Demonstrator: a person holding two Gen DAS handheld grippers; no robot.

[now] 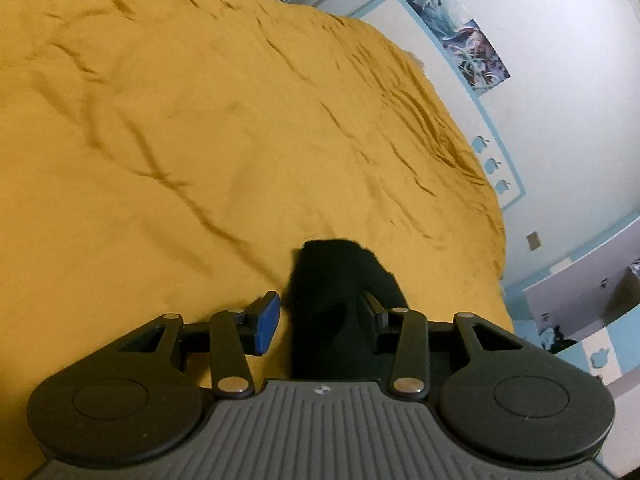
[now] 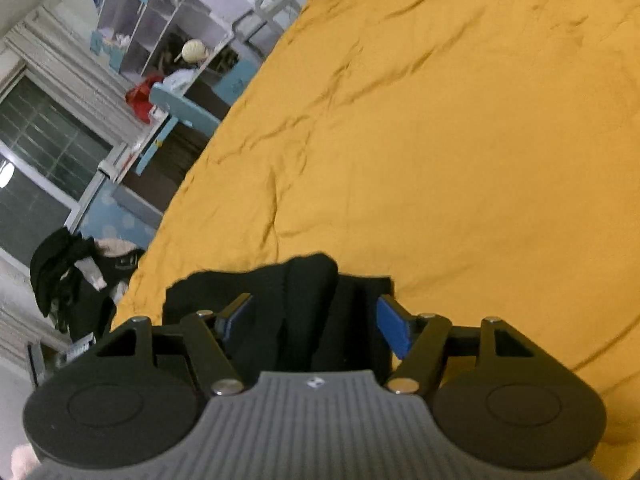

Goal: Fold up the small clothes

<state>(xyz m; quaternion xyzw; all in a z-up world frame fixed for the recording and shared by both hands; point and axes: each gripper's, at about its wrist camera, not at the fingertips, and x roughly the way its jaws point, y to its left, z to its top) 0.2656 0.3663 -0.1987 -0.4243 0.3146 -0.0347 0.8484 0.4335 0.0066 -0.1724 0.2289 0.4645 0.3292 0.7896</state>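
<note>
A small black garment (image 1: 340,300) lies on a mustard-yellow bedspread (image 1: 200,140), bunched between the jaws of both grippers. My left gripper (image 1: 320,320) is open, its blue-padded fingers (image 1: 267,322) standing apart on either side of the cloth. In the right wrist view the same black garment (image 2: 304,308) lies folded in thick ridges between the open fingers (image 2: 394,330) of my right gripper (image 2: 312,324). Neither pair of pads presses the cloth. The yellow bedspread (image 2: 440,140) fills the view beyond.
The bed's right edge (image 1: 492,220) meets a white wall with posters. In the right wrist view, the bed's left edge (image 2: 192,184) drops to a room with shelves (image 2: 160,28), a blue chair (image 2: 180,112) and a pile of dark clothes (image 2: 72,280).
</note>
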